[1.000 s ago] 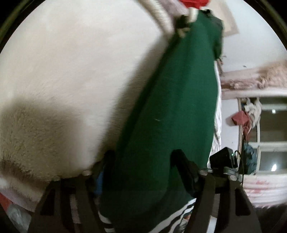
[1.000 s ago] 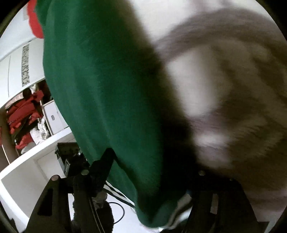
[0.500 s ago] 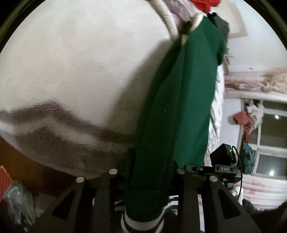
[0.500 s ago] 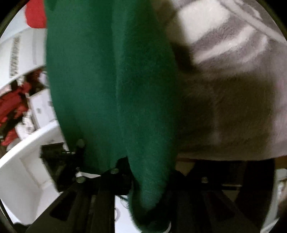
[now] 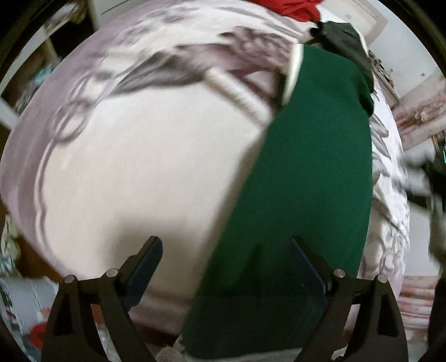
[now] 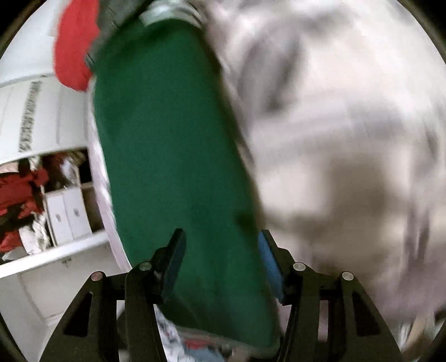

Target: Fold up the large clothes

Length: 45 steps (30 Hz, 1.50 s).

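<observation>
A dark green garment lies as a long folded strip on a pale fleece blanket. My left gripper hovers above the garment's near end. Its jaws are opening wide, and the pads touch no cloth. In the right wrist view the same green garment runs away from me over the blanket. My right gripper is above the garment with its jaws opening. The green cloth shows in the gap between its blue pads, which do not press on it. Both views are motion-blurred.
A red cloth and a dark garment lie past the strip's far end. White shelves with red clothes and white boxes stand on the left of the right wrist view. A patterned sheet borders the blanket.
Both grippers were shut on the green garment's near striped hem. They have let go, opened and drawn up and back, and the garment now lies on the blanket.
</observation>
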Motion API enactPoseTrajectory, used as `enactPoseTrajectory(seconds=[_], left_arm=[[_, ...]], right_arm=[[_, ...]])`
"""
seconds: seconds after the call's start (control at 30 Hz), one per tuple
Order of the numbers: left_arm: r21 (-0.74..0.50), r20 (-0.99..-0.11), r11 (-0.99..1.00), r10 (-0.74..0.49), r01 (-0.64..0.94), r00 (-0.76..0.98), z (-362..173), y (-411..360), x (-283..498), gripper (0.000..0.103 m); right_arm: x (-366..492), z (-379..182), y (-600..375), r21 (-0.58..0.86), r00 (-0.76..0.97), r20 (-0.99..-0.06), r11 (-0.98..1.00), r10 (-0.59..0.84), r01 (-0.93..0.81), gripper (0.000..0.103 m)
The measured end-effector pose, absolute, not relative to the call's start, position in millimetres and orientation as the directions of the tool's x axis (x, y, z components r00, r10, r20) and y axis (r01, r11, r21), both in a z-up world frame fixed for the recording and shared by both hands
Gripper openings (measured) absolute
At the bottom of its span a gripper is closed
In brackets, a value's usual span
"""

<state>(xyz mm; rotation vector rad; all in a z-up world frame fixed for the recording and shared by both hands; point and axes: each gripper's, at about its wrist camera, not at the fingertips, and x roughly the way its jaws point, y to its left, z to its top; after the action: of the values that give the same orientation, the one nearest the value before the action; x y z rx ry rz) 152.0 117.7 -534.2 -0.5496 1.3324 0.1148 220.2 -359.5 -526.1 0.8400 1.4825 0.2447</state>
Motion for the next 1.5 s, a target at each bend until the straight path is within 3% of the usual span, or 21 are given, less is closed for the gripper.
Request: enactPoseTrajectory(seconds=[0.17, 0.23, 0.3, 0.37, 0.47, 0.6, 0.7, 0.9, 1.07, 1.13, 1.2, 1.3, 1.4, 1.47, 1.5], left_arm=[[-0.291, -0.955, 0.865, -0.239, -0.409, 0.174, -582, 91, 205, 0.092], [-0.290, -0.957, 0.855, -0.251, -0.429, 0.146, -602, 87, 215, 0.092], [-0.313, -0.950, 0.837, -0.276, -0.449, 0.149, -619, 88, 220, 0.096], [-0.327, -0.945, 0.828, -0.292, -0.456, 0.148, -630, 90, 222, 0.103], [-0.359, -0.933, 0.817, -0.325, -0.451, 0.152, -641, 95, 222, 0.103], [-0.399, -0.916, 0.813, -0.370, -0.424, 0.152, -641, 103, 220, 0.103], [-0.409, -0.912, 0.817, -0.383, -0.406, 0.147, -629, 110, 212, 0.103], [-0.474, -0.880, 0.797, -0.441, -0.374, 0.176, -592, 138, 167, 0.103], [-0.554, -0.828, 0.765, -0.547, -0.329, 0.123, -599, 139, 126, 0.102], [-0.576, -0.811, 0.757, -0.575, -0.309, 0.105, -606, 134, 109, 0.085], [-0.580, -0.810, 0.760, -0.576, -0.293, 0.109, -608, 130, 98, 0.019], [-0.618, -0.786, 0.740, -0.588, -0.265, 0.190, -595, 132, 80, 0.006], [-0.644, -0.765, 0.709, -0.599, -0.286, 0.237, -588, 137, 69, 0.005], [-0.632, -0.775, 0.722, -0.588, -0.281, 0.233, -587, 140, 64, 0.005], [-0.584, -0.812, 0.768, -0.542, -0.263, 0.217, -593, 138, 67, 0.006]], right_arm=[[396, -536, -365, 0.710, 0.254, -0.705, 0.660, 0.662, 0.248, 0.054], [462, -560, -361, 0.698, 0.291, -0.716, 0.651, 0.634, 0.299, 0.039], [518, -592, -351, 0.676, 0.263, -0.735, 0.651, 0.624, 0.345, 0.037], [544, -617, -342, 0.654, 0.208, -0.749, 0.653, 0.629, 0.381, 0.037], [557, -626, -320, 0.593, 0.131, -0.801, 0.745, 0.584, 0.306, 0.037], [556, -609, -318, 0.602, 0.104, -0.794, 0.752, 0.598, 0.269, 0.039], [514, -580, -346, 0.609, 0.129, -0.791, 0.752, 0.598, 0.252, 0.056], [377, -535, -359, 0.612, 0.112, -0.789, 0.758, 0.604, 0.224, 0.056], [197, -564, -318, 0.534, -0.044, -0.808, 0.761, 0.588, 0.369, 0.056], [139, -586, -299, 0.530, -0.089, -0.781, 0.731, 0.618, 0.429, 0.056], [85, -608, -282, 0.519, -0.156, -0.754, 0.724, 0.638, 0.454, 0.056], [35, -633, -263, 0.464, -0.183, -0.779, 0.747, 0.600, 0.477, 0.056], [7, -647, -259, 0.491, -0.151, -0.753, 0.700, 0.640, 0.518, 0.055], [0, -643, -259, 0.498, -0.126, -0.764, 0.702, 0.633, 0.509, 0.024], [-3, -641, -260, 0.493, -0.127, -0.768, 0.706, 0.628, 0.509, 0.020]])
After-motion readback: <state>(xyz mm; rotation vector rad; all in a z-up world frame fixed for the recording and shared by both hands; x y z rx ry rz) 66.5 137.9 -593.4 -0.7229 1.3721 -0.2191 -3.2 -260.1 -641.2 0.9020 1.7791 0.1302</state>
